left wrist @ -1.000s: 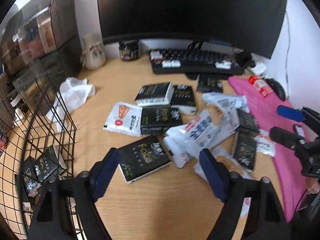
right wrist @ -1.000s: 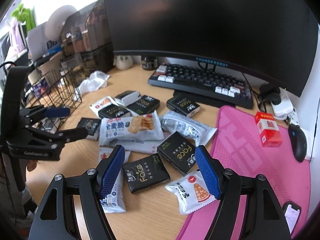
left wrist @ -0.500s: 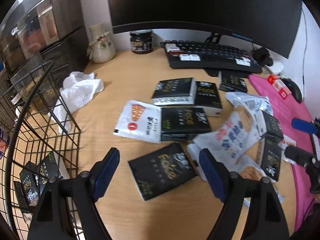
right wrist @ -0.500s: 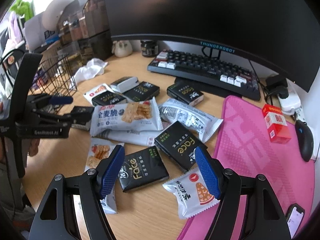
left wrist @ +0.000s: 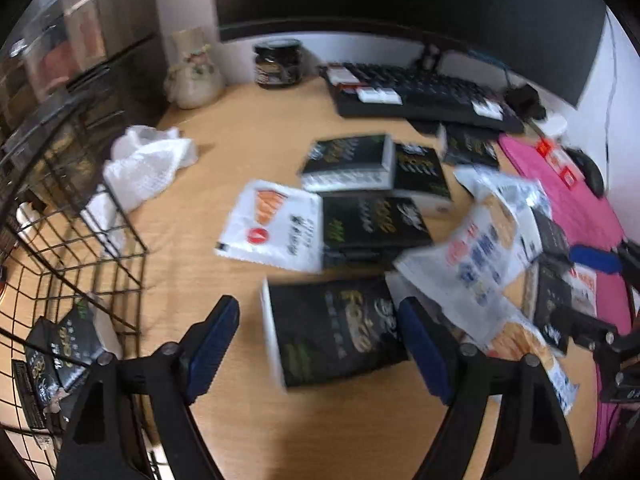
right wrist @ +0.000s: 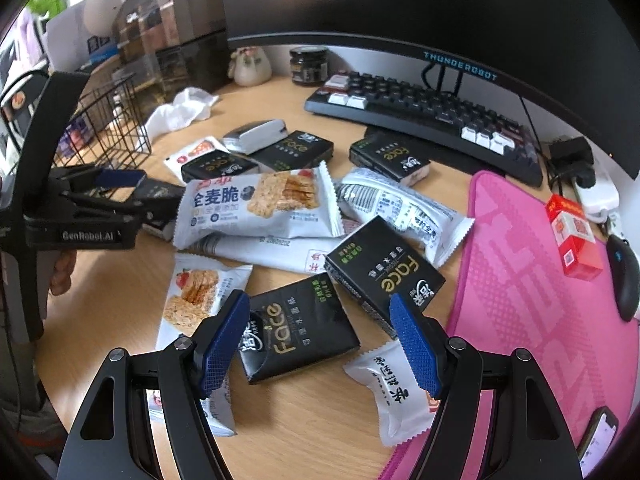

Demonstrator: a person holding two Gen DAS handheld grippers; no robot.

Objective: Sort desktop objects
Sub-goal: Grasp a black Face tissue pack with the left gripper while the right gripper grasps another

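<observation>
wooden desk is lying cluttered with packs, the left view blurring their print; both grippers are sinking closer, unclenched: left gripper straddling a black pack, right gripper straddling another pack, neither pinching

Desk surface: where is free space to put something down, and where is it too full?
Bare wood lies between the wire basket, crumpled tissue and white snack packet, and behind toward the jar. From the black tissue packs to the pink mat is crowded.
</observation>
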